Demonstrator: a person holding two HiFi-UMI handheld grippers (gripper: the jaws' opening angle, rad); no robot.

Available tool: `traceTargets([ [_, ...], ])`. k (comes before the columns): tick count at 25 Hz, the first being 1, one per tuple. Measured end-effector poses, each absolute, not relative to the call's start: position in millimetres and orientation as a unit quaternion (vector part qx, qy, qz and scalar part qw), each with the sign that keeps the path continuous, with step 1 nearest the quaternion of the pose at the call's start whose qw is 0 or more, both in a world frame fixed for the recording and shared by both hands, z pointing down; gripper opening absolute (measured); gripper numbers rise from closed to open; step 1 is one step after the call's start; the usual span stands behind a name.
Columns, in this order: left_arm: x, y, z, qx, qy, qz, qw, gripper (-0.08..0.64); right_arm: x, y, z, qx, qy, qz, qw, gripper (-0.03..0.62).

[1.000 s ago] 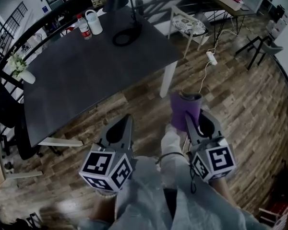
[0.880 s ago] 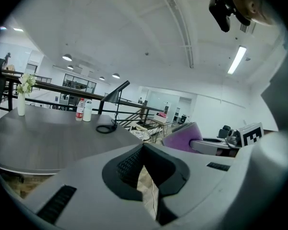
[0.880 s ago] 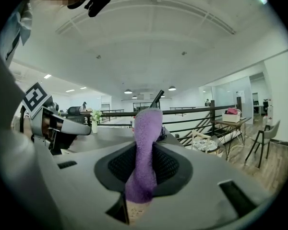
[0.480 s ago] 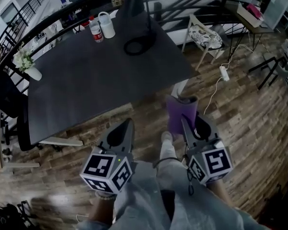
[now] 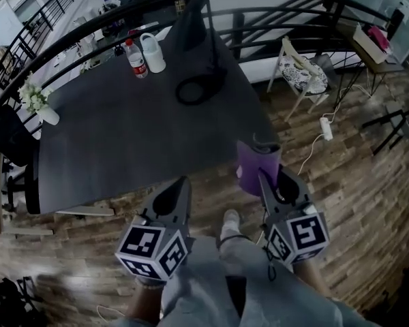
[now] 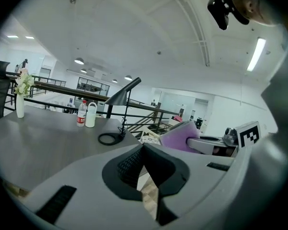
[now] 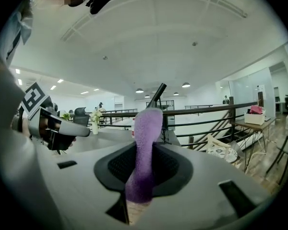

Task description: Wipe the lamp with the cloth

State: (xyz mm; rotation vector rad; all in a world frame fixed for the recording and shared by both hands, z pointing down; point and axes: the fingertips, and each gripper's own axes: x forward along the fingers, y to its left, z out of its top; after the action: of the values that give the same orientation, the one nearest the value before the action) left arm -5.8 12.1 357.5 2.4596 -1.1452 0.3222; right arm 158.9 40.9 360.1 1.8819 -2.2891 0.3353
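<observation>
Your right gripper clamped on purple cloth, cloth standing upright between jaws. Your left gripper closed, nothing in it (jaw tips meet). Lamp at far side of table, well apart from cloth. Since a second ago you've come closer: cloth now at table's near right corner, earlier over floor.

I count 2 tools: left tool, right tool. 1 cloth, 1 lamp, 1 table, 1 bottle, 1 white jug, 1 flower vase, 1 power strip.
</observation>
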Motion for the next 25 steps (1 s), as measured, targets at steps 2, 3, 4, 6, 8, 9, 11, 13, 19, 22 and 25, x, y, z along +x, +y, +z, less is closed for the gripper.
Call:
traceTargets([
  [2,1,-1,359,0.876,-0.420,0.112,0.210,0.009,170,25,361,0.623,-0.770,0.110,0.080,0.087],
  [3,4,-7,360,0.873,-0.424,0.111,0.213,0.009,175,17,361,0.621,-0.772,0.108,0.081,0.087],
  [4,7,-14,360,0.871,-0.429,0.109,0.215,0.009,180,8,361,0.618,-0.775,0.105,0.082,0.087],
  [6,14,-27,359,0.867,-0.437,0.107,0.215,0.009,190,-7,359,0.613,-0.778,0.103,0.085,0.087],
  [8,21,-38,356,0.864,-0.444,0.105,0.214,0.009,200,-21,357,0.611,-0.781,0.098,0.088,0.087],
  [9,23,-43,355,0.862,-0.447,0.105,0.213,0.009,206,-28,356,0.611,-0.781,0.096,0.089,0.087],
  [11,28,-50,353,0.860,-0.452,0.106,0.211,0.009,216,-39,355,0.610,-0.782,0.092,0.092,0.087],
  [13,31,-55,350,0.858,-0.456,0.107,0.210,0.009,224,-49,352,0.608,-0.784,0.089,0.089,0.087],
  [19,31,-68,348,0.851,-0.471,0.108,0.209,0.009,238,-82,337,0.607,-0.788,0.062,0.082,0.087],
  [22,33,-79,347,0.849,-0.474,0.108,0.209,0.009,244,-105,330,0.611,-0.786,0.053,0.076,0.087],
  [25,36,-94,346,0.851,-0.471,0.107,0.207,0.009,250,-129,324,0.619,-0.781,0.050,0.066,0.087],
])
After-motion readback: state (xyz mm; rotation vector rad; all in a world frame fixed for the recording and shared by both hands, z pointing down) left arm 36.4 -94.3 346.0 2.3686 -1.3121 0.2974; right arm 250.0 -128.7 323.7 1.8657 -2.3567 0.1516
